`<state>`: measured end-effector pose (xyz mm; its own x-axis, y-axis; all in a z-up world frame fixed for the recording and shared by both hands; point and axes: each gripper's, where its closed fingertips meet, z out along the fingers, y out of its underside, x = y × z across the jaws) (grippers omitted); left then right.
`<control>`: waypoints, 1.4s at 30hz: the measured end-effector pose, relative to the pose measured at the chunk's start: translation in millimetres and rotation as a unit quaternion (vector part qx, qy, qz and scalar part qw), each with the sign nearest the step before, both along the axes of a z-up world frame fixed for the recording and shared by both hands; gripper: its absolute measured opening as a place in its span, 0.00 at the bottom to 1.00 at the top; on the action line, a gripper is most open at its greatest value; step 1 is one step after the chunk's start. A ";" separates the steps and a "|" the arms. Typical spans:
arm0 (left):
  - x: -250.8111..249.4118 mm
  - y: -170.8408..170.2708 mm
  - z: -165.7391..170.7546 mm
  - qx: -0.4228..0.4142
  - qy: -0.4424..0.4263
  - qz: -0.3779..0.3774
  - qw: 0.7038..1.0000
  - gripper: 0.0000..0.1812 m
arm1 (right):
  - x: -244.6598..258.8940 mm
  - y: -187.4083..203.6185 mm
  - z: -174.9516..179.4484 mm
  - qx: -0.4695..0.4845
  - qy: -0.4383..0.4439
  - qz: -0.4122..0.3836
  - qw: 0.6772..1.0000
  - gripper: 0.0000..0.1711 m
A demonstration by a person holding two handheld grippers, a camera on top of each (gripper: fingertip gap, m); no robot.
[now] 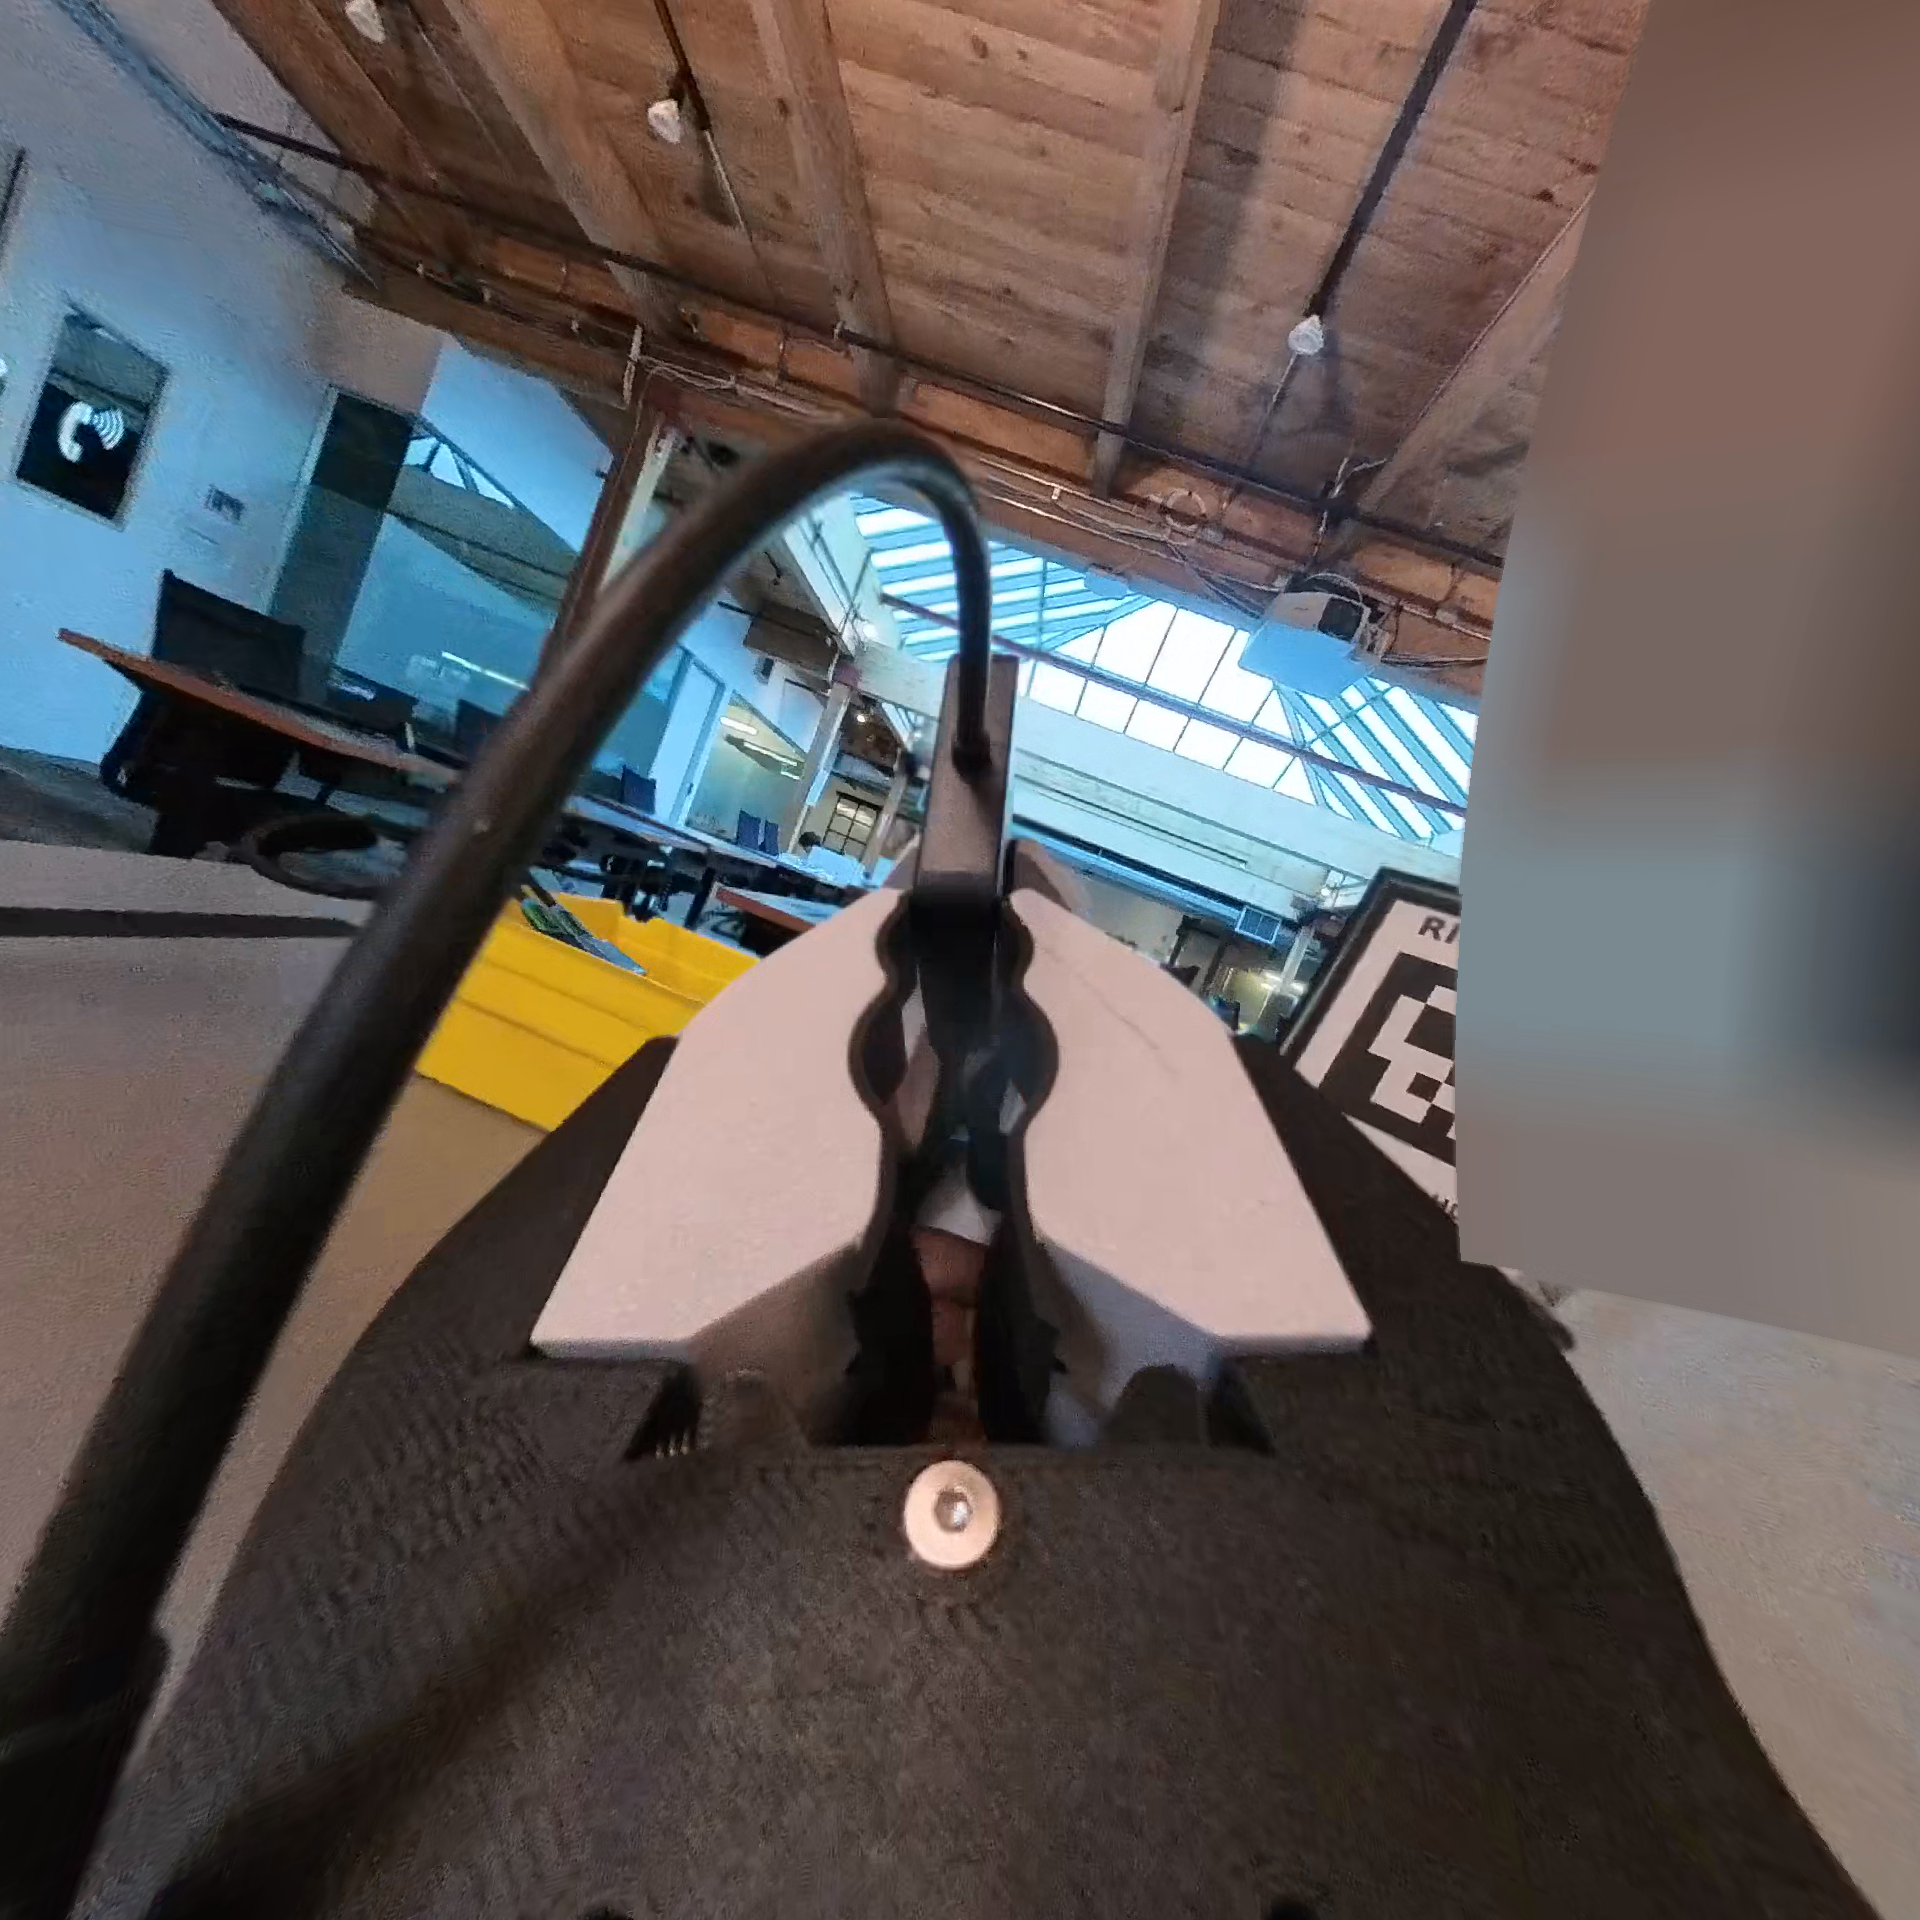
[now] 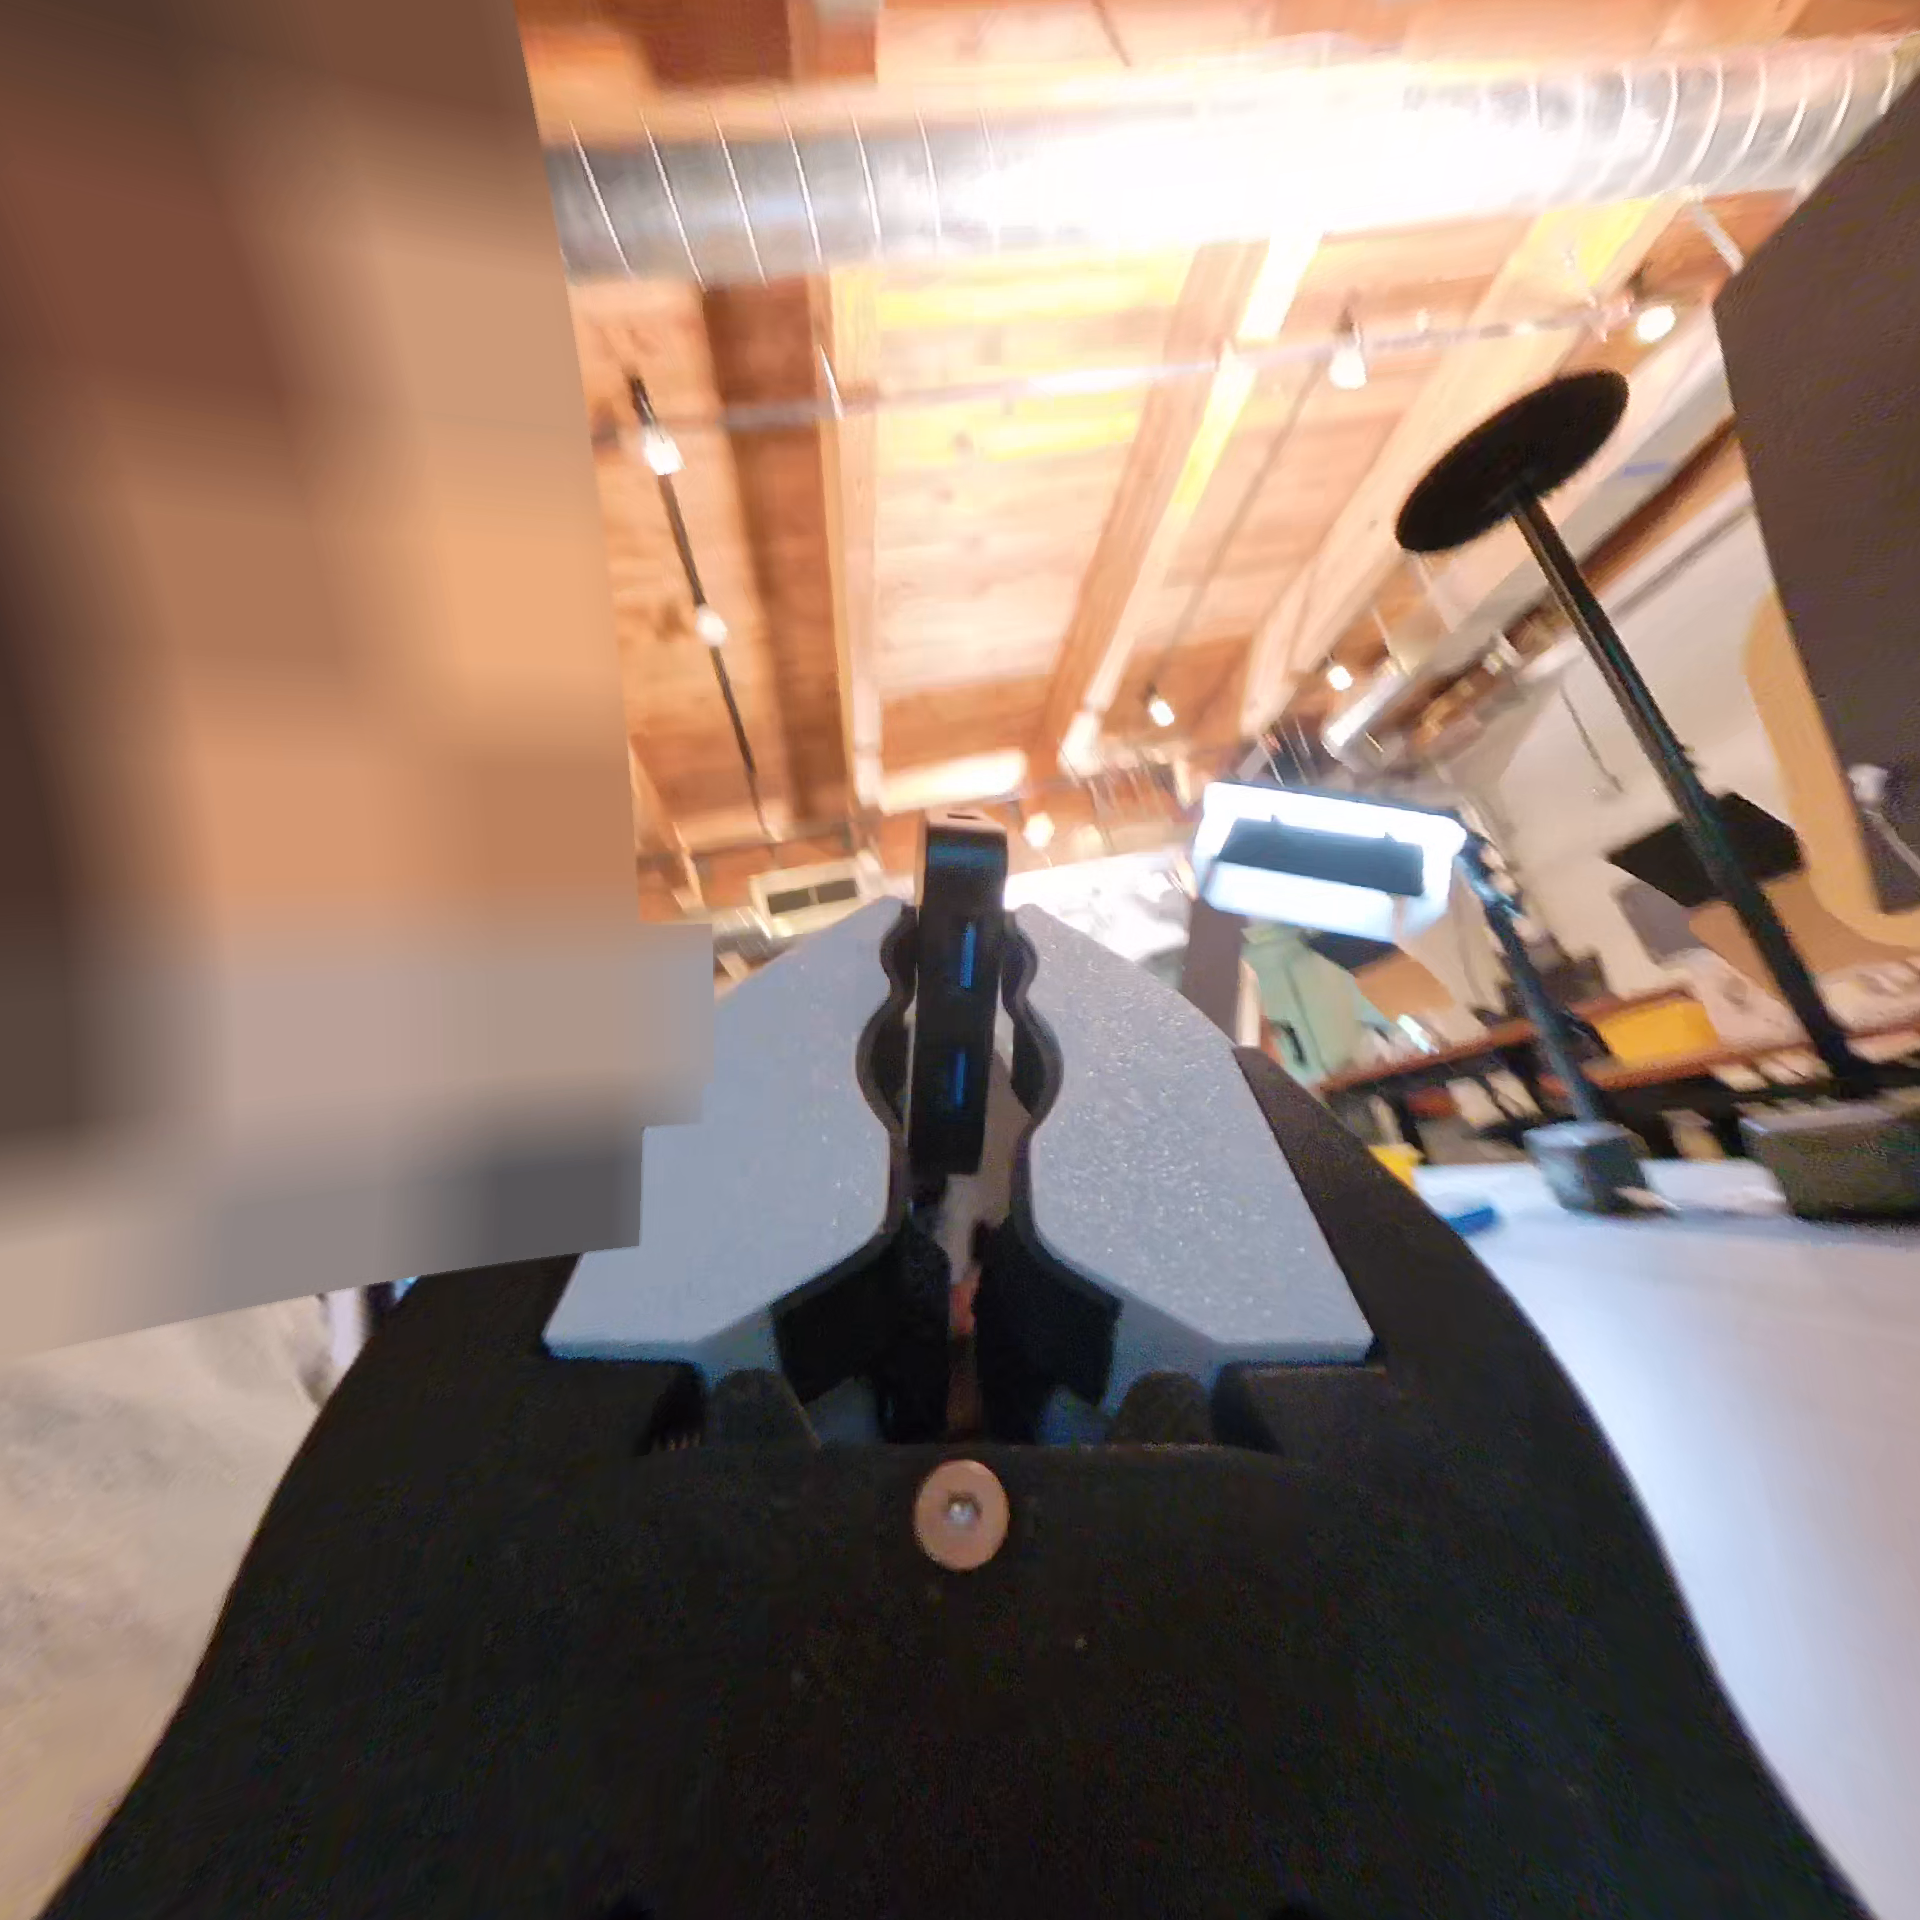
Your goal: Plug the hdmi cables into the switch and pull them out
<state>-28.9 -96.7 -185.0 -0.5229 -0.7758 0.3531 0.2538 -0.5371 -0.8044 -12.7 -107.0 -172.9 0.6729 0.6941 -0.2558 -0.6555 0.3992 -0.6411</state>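
In the left wrist view my left gripper [image 1: 958, 914] is shut on a black HDMI plug [image 1: 971, 790]. The plug stands upright between the grey fingers [image 1: 769, 1091]. Its black cable [image 1: 436, 894] arcs up and over to the left, then runs down past the lower left corner. In the right wrist view my right gripper [image 2: 958, 925] is shut on the black switch [image 2: 958, 987], a thin box held on edge with two blue ports facing me. Both grippers are tilted up toward the ceiling. Neither view shows the other gripper's object.
A yellow bin [image 1: 582, 997] sits on the grey table [image 1: 156, 1091] behind the left gripper, and a black-and-white marker board [image 1: 1392, 1029] stands to its right. In the right wrist view a black stand [image 2: 1621, 727], a lit panel [image 2: 1330, 862] and small dark boxes [image 2: 1590, 1164] stand at the table's far edge. The tips of both grippers are at nearly the same place.
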 end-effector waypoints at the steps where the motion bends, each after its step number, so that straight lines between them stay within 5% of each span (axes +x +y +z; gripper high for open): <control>1: 0.4 4.8 -1.9 -0.004 0.014 0.002 1.000 0.08 | 0.5 5.8 -4.6 -0.028 -0.039 -0.023 0.999 0.10; 4: 5.0 23.3 -16.2 -0.012 0.083 0.020 0.996 0.08 | 6.2 15.1 -17.7 -0.075 -0.231 -0.163 0.956 0.31; 7: 10.5 38.8 -35.2 -0.050 0.135 0.018 0.989 0.08 | 19.4 25.7 -41.6 -0.138 -0.461 -0.323 0.815 0.46; 9: 15.1 40.8 -42.8 -0.084 0.148 0.004 0.985 0.08 | 21.4 34.0 -62.7 -0.196 -0.542 -0.341 0.742 0.53; 11: 19.2 34.7 -47.8 -0.094 0.159 -0.012 0.983 0.08 | 10.5 41.1 -74.7 -0.227 -0.540 -0.306 0.751 0.56; 13: 22.5 28.6 -50.5 -0.091 0.171 -0.019 0.981 0.08 | 15.2 45.4 -74.2 -0.241 -0.510 -0.328 0.758 0.43; 15: 23.9 27.9 -50.0 -0.082 0.175 -0.015 0.981 0.08 | 18.2 44.8 -76.1 -0.254 -0.502 -0.327 0.759 0.42; 22: 0.6 36.9 -14.7 -0.066 0.107 -0.022 0.992 0.25 | 54.4 30.6 -61.4 -0.300 -0.283 -0.239 0.879 0.42; 28: -7.4 40.7 -17.7 0.036 0.140 0.019 0.989 0.25 | 82.7 19.5 -61.9 -0.322 -0.213 -0.219 0.896 0.42; 32: -13.8 49.8 -15.3 0.076 0.148 0.056 0.984 0.25 | 105.1 18.1 -95.7 -0.418 -0.272 -0.250 0.830 0.42; 38: -30.7 67.6 -13.4 0.177 0.170 0.121 0.962 0.25 | 121.3 0.3 -187.0 -0.634 -0.392 -0.221 0.629 0.42; 42: -57.5 99.4 -15.1 0.265 0.229 0.216 0.911 0.25 | 116.7 -3.5 -187.0 -0.644 -0.384 -0.202 0.630 0.42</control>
